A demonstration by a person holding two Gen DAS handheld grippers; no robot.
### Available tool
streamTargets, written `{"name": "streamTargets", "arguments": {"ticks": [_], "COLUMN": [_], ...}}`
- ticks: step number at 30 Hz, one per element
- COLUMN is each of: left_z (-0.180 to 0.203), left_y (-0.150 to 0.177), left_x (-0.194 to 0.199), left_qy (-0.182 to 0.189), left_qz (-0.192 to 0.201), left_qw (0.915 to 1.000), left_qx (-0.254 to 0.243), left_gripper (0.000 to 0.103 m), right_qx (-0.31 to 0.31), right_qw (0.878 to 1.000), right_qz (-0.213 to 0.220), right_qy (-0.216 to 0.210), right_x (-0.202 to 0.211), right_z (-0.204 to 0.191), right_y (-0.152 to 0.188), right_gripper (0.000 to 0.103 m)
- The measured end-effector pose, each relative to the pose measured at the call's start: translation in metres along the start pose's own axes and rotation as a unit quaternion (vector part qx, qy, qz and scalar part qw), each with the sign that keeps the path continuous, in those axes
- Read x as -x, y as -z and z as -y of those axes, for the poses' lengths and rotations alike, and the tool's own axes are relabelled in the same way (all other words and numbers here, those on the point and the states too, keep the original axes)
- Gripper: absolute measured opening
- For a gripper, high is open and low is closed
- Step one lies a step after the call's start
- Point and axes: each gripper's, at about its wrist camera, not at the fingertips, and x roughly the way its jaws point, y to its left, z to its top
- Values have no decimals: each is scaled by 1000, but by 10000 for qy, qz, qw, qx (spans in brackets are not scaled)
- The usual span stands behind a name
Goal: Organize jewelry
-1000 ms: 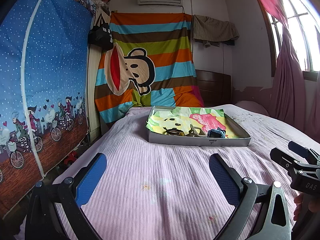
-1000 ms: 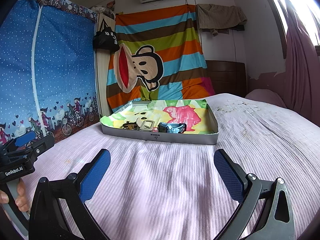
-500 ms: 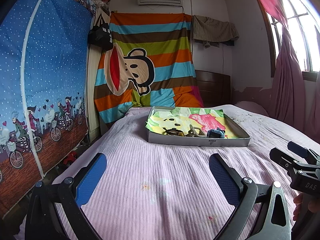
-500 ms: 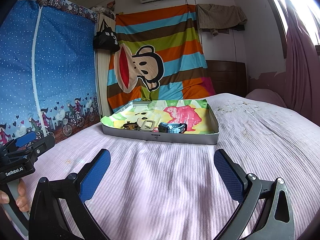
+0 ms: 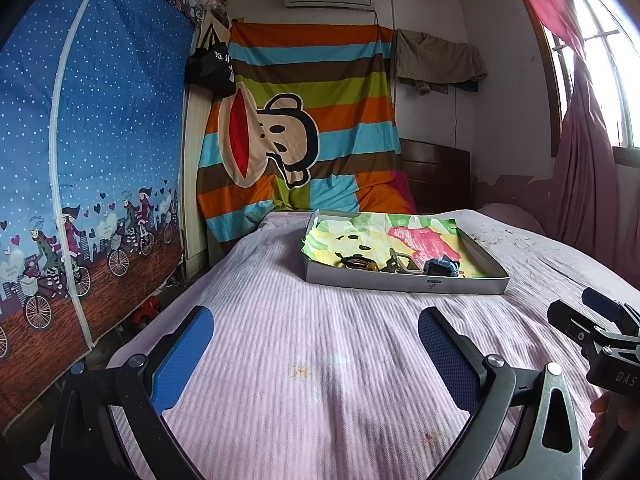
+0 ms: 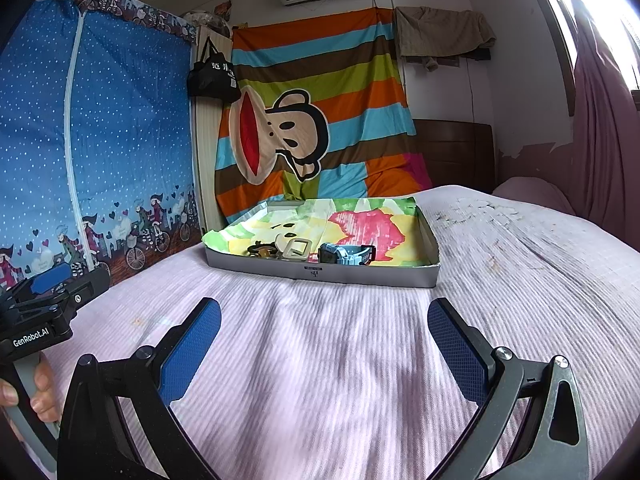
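A shallow grey box [image 5: 404, 283] [image 6: 320, 273] lined with a bright cartoon cloth sits on the pink bed ahead of both grippers. Along its near wall lie a blue watch [image 5: 442, 267] [image 6: 347, 255], a beige buckle [image 6: 297, 249] and a dark bracelet [image 5: 357, 262] [image 6: 260, 250]. My left gripper [image 5: 316, 344] hovers open above the bedspread, well short of the box, nothing between its blue pads. My right gripper [image 6: 324, 334] is open too, equally far from the box. Each gripper shows at the edge of the other's view.
The pink ribbed bedspread [image 5: 320, 360] stretches between the grippers and the box. A blue fabric wardrobe [image 5: 80, 160] stands at the left, a striped monkey sheet [image 5: 304, 132] hangs behind, and pink curtains [image 5: 580, 168] hang at the right. A hand [image 6: 24, 388] holds the left gripper's handle.
Both views have shifted very slightly; the box sits a touch lower and nearer. Both grippers stay open and nothing in the box has moved.
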Motion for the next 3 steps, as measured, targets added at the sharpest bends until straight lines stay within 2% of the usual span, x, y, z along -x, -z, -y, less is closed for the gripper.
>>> {"name": "streamTargets", "arguments": {"ticks": [3], "left_z": [0], "left_y": [0], "left_x": [0], "left_qy": [-9], "left_qz": [-3], "left_qw": [10000], "left_qx": [-1], "left_gripper": [103], "right_qx": [-5], "right_qw": [10000], "right_qz": [0], "right_qy": [0], "right_x": [0], "right_z": [0], "right_y": [0], "right_gripper": [101]}}
